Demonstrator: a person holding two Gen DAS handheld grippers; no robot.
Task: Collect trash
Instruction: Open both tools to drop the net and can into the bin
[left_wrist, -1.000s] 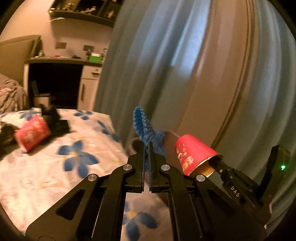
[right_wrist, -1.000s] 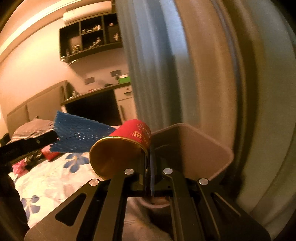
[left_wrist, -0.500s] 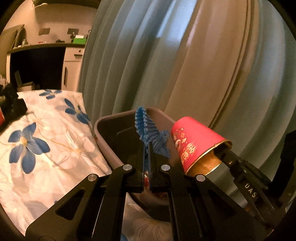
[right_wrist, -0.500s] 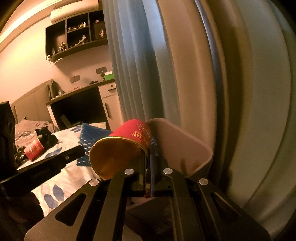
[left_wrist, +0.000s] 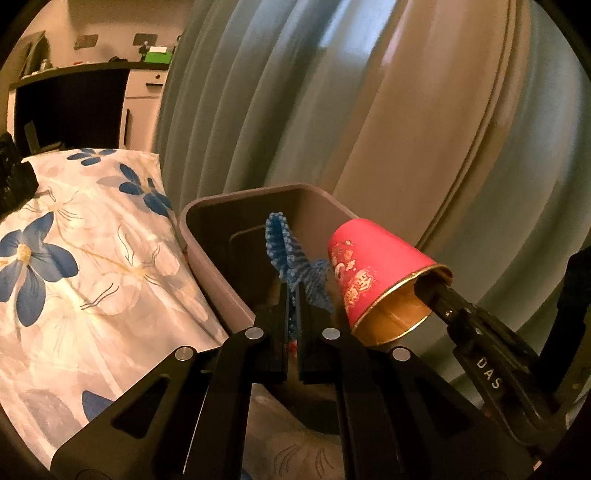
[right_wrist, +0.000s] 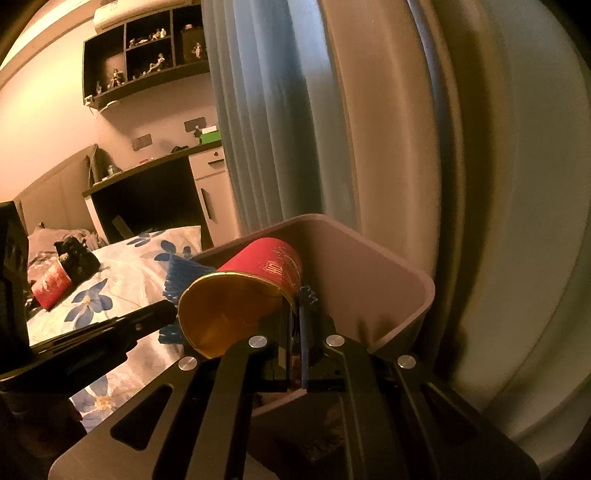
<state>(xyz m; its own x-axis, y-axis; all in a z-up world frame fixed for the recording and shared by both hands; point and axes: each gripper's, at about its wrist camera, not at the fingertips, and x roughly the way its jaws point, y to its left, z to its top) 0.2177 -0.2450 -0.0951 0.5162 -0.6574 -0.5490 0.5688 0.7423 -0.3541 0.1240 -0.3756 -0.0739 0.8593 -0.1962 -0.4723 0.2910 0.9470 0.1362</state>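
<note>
So the left gripper (left_wrist: 293, 295) has its black jaws clenched tight on a crumpled bit of blue mesh netting (left_wrist: 291, 254), which sticks up out of the fingertips and fans out a little to the right; the right gripper (right_wrist: 297, 314) is likewise clamped, pinching the rim of a red paper cup with gold lining and gold print (right_wrist: 243, 291), so the cup hangs tipped on its side with the open mouth facing back toward the camera; in the left wrist view that same cup sits just right of the netting, nearly touching it, base pointing up and away, with the right gripper's finger poking inside the mouth; both bits of trash are held over the open top of a brownish-grey plastic bin with rounded corners (left_wrist: 207, 243), neither one touching it as far as the views show; the inside of the bin is dark and what's at the bottom is hard to make out; the bin stands right against the edge of a bed with a white cover printed in big blue flowers (left_wrist: 85, 266); further back on the bed lies a second red paper cup (right_wrist: 50, 286) on its side, next to some black object that's too dim to identify; behind the bin hang long grey-blue and beige curtains (left_wrist: 369, 110); off to the left there's a dark desk with a white cabinet (right_wrist: 210, 195), and a dark wall shelf with small figurines (right_wrist: 144, 62) above it.
</note>
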